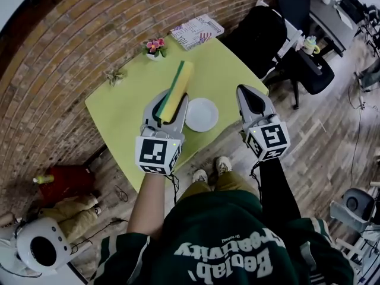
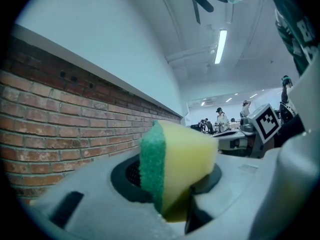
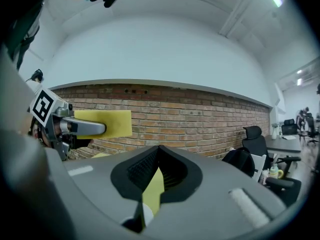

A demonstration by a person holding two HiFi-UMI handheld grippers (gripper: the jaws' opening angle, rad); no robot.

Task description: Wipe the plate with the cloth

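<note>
left hand-held gripper (image 1: 171,103) clamped on sponge (image 2: 175,159), no cloth seen. Sponge's long axis runs away from person, past jaw tips. plate (image 1: 202,114) on table (image 1: 119,111), just right of it, between both grippers. right hand-held gripper (image 1: 252,100) closed, empty, farther off. Judged next move: sponge goes right and down.

The left gripper (image 1: 171,100) and right gripper (image 1: 250,92) have grey tapered shells with black ribbed pads inside. Behind each sits a white cube (image 1: 158,154) with black square markers. A black sleeve (image 1: 274,189) trails the right gripper. The sweatshirt (image 1: 225,242) is dark green with white lettering.
</note>
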